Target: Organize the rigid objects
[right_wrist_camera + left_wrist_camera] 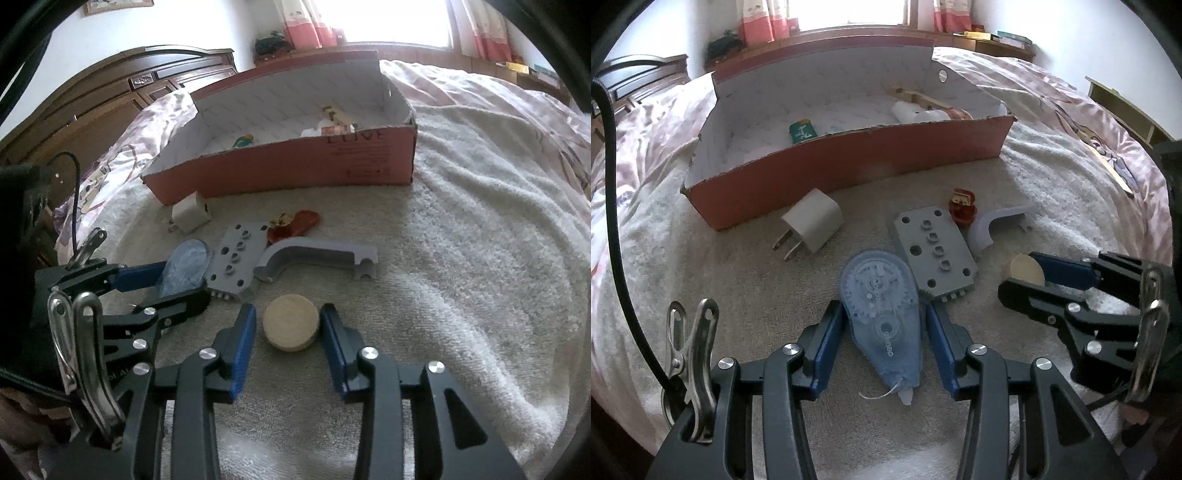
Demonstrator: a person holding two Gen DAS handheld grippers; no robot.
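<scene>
Six loose things are lying on the towel, one of each kind: one white plug (pixel 815 224) at centre left; one blue tape dispenser (pixel 882 317) at lower centre; one grey plate with holes (pixel 932 251) at centre; one red clip (pixel 963 205) right of centre; one grey curved bracket (pixel 991 225) further right; one tan round disc (pixel 290 326) at lower centre of the right view; one red cardboard box (pixel 849 173) is sitting across the upper middle, holding at least four things: one green can (pixel 802 132), one wooden piece (pixel 916 96), and a white and a brown item too hidden to tell; two grippers are showing.
</scene>
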